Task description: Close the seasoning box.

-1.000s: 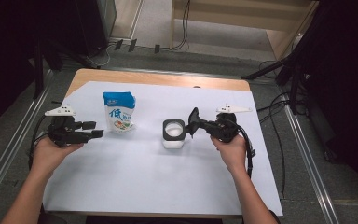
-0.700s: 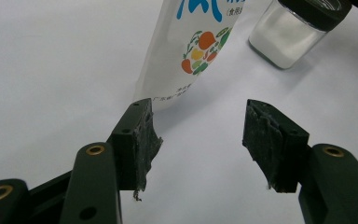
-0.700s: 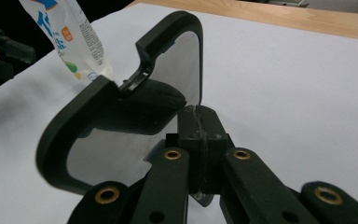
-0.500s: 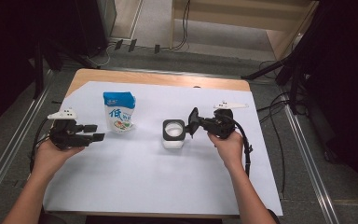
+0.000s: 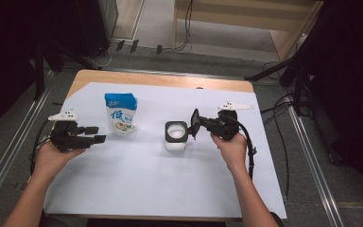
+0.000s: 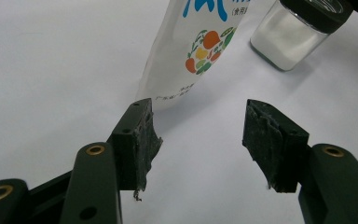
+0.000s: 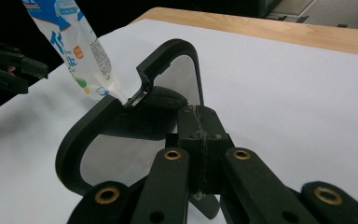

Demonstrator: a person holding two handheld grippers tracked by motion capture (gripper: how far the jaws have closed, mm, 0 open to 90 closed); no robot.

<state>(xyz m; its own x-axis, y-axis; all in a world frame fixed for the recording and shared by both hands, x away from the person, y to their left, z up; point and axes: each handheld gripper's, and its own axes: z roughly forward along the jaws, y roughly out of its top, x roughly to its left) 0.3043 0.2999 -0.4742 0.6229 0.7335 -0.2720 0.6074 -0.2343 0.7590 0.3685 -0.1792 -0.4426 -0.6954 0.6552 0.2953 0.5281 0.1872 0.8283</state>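
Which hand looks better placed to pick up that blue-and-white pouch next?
Left. The left hand-held gripper is open and empty, pointing at the pouch standing just ahead of it. The right hand-held gripper is shut on a black lid beside the jar.

Ahead of the left gripper's spread fingers stands the pouch — the jar beyond it; bare tabletop lies open nearer the person.

A lab-like recording room: paper-covered table framed by metal rails, cables trailing over grey carpet.
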